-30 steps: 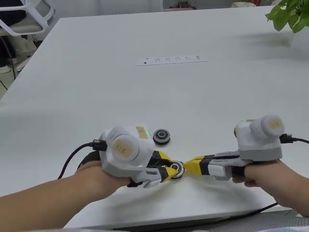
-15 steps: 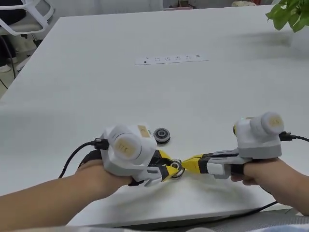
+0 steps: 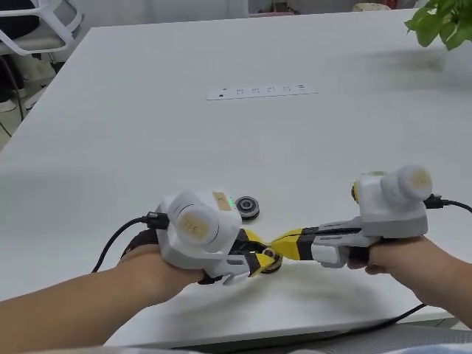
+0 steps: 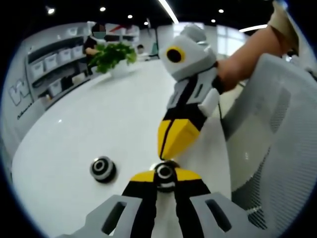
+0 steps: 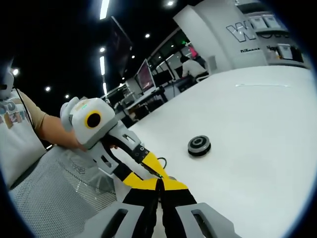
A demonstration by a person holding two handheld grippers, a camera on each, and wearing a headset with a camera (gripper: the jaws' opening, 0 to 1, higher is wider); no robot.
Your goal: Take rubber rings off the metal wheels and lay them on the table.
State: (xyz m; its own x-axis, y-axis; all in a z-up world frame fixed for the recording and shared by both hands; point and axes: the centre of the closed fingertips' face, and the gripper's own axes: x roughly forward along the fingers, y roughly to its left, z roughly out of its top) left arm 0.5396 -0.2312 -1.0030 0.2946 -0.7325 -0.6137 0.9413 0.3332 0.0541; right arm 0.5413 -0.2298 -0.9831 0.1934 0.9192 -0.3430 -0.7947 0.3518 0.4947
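Left claw point(image 4: 165, 177) pinching a wheel point(image 4: 165, 172) between its yellow tips, at the near edge of the tabletop point(image 3: 221, 140); wheel lifted just clear of the surface, hub facing the left gripper view.
Right claw point(image 3: 276, 244) comes in from the right; its jaws pressed together, tips touching the rim of the held wheel; whether they catch the rubber there cannot be told.
Right gripper view: own tips point(image 5: 159, 185) closed to a thin line, with the left claw's yellow tips just beyond them.
Second wheel point(image 3: 247, 207) lies flat on the tabletop, just beyond the left claw and apart from it; dark ring on its rim, bright hub; same wheel in the left gripper view point(image 4: 103, 168) and the right gripper view point(image 5: 199, 145).
Far field: socket strip point(image 3: 262, 91) set in the tabletop mid-way across; plant point(image 3: 441, 20) at the far right corner.
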